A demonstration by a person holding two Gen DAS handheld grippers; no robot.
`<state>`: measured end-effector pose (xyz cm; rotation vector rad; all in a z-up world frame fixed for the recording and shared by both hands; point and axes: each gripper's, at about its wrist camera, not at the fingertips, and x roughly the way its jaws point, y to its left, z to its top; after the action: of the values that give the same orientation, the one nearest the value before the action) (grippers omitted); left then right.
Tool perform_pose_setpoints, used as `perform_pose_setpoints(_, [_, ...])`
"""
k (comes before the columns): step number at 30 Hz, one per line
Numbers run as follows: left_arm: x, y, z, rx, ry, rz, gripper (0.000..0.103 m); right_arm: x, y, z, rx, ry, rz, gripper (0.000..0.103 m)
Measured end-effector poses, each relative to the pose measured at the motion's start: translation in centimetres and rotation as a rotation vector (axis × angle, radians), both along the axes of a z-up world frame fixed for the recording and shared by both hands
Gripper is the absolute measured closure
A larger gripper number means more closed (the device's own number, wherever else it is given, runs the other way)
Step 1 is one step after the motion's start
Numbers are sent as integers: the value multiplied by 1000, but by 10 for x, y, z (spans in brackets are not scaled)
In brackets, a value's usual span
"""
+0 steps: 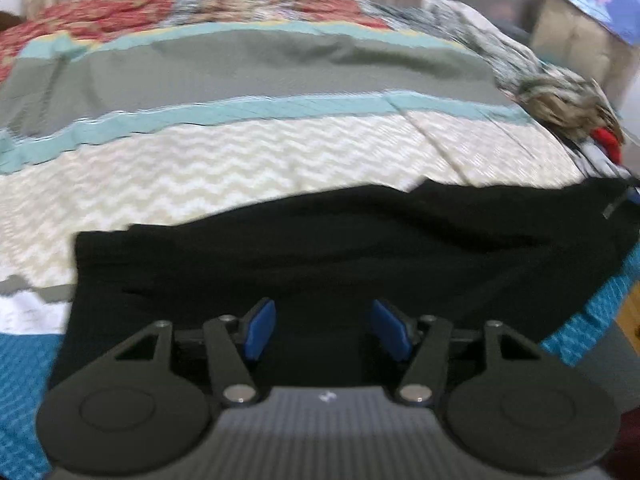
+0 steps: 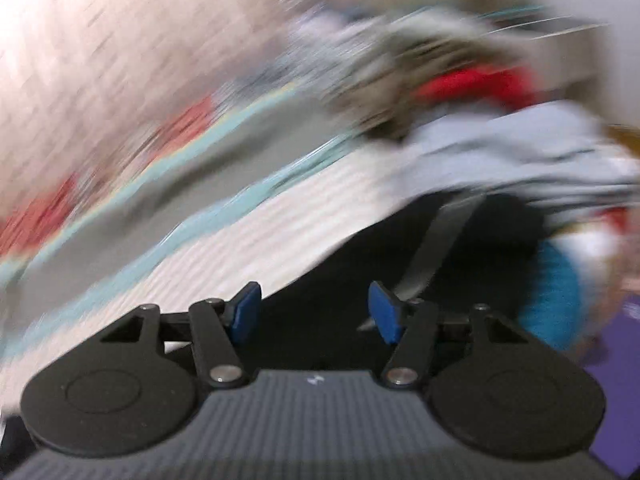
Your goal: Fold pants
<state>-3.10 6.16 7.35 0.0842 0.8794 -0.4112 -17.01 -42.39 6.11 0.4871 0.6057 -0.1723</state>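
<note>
We are looking down over the left tool point(image 1: 323, 330), whose blue pads point(image 1: 260, 330) are standing apart with nothing pinched between them. The black pants point(image 1: 360, 248) are lying flat on the bed, spreading from nine o'clock to three o'clock just beyond the pads, on a striped quilt point(image 1: 240, 168) with a zigzag band. At two o'clock a heap of clothes point(image 1: 568, 108) is sitting on the quilt, with something red showing in it. At one o'clock a cardboard box point(image 1: 576, 48) is standing past the bed; its top is covered by a blue sheet, so we are unable to tell what it holds.

The right wrist view is smearing badly. We are seeing the right tool point(image 2: 316, 314) with its pads apart and empty, hanging over the pants point(image 2: 340, 312). A grey strip point(image 2: 440, 248) is running across the black cloth toward one o'clock; we are unable to say what it is. The clothes heap point(image 2: 400, 80) at twelve o'clock is only a blur, and the pants' right end is cut off by the frame edge in the left view.
</note>
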Motion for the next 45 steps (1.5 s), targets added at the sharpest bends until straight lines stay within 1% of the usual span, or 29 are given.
perform_pose_setpoints(1, [-2,-6,-4,-3,12,-25,47,14,15,-5,13,23,70,46])
perform_pose_setpoints(3, [-10,-14,-9,-5,32,-65,47,35,46,-16,31,83,190,58])
perform_pose_setpoints(4, [-13,-17,-11,-2,36,-85,47,44,58,-22,35,119,238,61])
perform_pose_setpoints(6, [-25,-16,-12,-6,44,-129,47,52,76,-33,33,190,321,78])
perform_pose_setpoints(8, [-33,-14,-12,-24,60,-169,47,45,79,-39,38,254,368,80])
perform_pose_setpoints(10, [-41,-8,-11,-37,75,-197,47,23,79,-34,54,294,415,80])
perform_pose_setpoints(13, [-49,-1,-14,-41,100,-213,47,-18,63,-27,85,310,446,80])
perform_pose_setpoints(14, [-50,0,-14,-40,105,-220,47,-31,59,-26,101,325,439,80])
perform_pose_setpoints(15, [-51,1,-12,-40,105,-224,47,-43,57,-25,100,341,422,78])
perform_pose_setpoints(16, [-49,2,-9,-51,104,-225,47,-50,54,-26,87,348,402,78])
perform_pose_setpoints(17, [-47,5,-4,-76,101,-221,47,-57,48,-26,81,348,380,78])
perform_pose_setpoints(19, [-38,10,7,-135,87,-196,46,-64,31,-27,103,315,322,78])
perform_pose_setpoints(20, [-32,12,14,-170,75,-176,46,-69,18,-24,126,280,271,77])
perform_pose_setpoints(22, [-17,11,23,-249,66,-133,45,-81,-10,-20,175,180,148,70])
perform_pose_setpoints(23, [-8,8,26,-283,75,-111,45,-88,-27,-18,196,128,60,59])
perform_pose_setpoints(24, [0,3,26,-304,87,-98,45,-96,-45,-18,214,77,-46,52])
perform_pose_setpoints(25, [7,-5,26,-309,98,-92,45,-103,-58,-20,227,37,-131,49])
perform_pose_setpoints(27, [14,-25,18,-268,110,-99,46,-119,-88,-24,248,-46,-297,38])
perform_pose_setpoints(29, [17,-51,1,-170,158,-116,46,-130,-113,-30,257,-97,-412,32])
perform_pose_setpoints(31, [17,-71,-22,-53,222,-126,46,-132,-131,-36,264,-139,-465,31])
perform_pose_setpoints(32, [15,-77,-31,-8,239,-128,46,-129,-136,-40,263,-158,-475,29])
perform_pose_setpoints(33, [9,-79,-36,19,225,-132,46,-125,-141,-43,260,-169,-479,26])
perform_pose_setpoints(34, [5,-82,-36,32,205,-136,45,-120,-143,-47,263,-176,-477,24])
perform_pose_setpoints(36, [4,-80,-33,33,213,-125,44,-111,-149,-58,305,-181,-470,24])
perform_pose_setpoints(39, [8,-78,-32,17,241,-97,44,-103,-157,-75,418,-209,-447,25])
perform_pose_setpoints(41, [8,-77,-33,18,245,-89,44,-97,-159,-83,449,-215,-440,26])
perform_pose_setpoints(43, [7,-80,-33,33,242,-91,42,-92,-157,-82,440,-219,-451,34])
perform_pose_setpoints(45, [6,-85,-33,47,237,-98,41,-89,-155,-77,429,-214,-445,58])
